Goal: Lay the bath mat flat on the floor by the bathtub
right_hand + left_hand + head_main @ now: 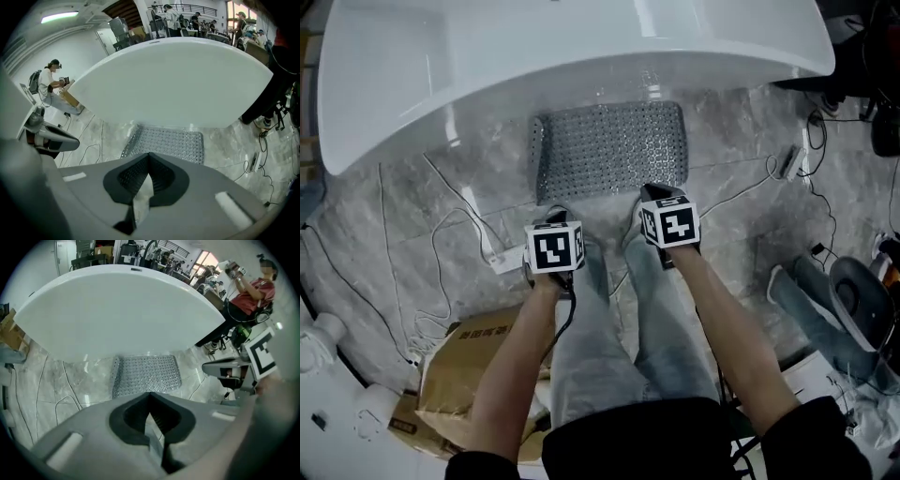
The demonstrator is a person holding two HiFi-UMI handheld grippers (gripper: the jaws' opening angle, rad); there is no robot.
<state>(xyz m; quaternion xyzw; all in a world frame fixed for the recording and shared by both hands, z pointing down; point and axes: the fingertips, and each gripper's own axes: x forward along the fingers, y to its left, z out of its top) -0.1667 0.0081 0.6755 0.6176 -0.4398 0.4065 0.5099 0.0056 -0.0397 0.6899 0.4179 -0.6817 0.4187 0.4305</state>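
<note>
A grey studded bath mat (609,150) lies flat on the marble floor, right against the white bathtub (534,56). It also shows in the left gripper view as the mat (146,375) and in the right gripper view as the mat (166,143). My left gripper (549,217) hangs above the floor just short of the mat's near left corner, its jaws shut with nothing between them (150,395). My right gripper (660,194) is over the mat's near right edge, likewise shut and empty (149,154). Neither one touches the mat.
White cables and a power strip (500,259) trail over the floor at the left. A cardboard box (459,375) sits near my left side. A grey appliance (848,300) stands at the right. My legs in jeans (609,328) are below the grippers. Other people are working in the background.
</note>
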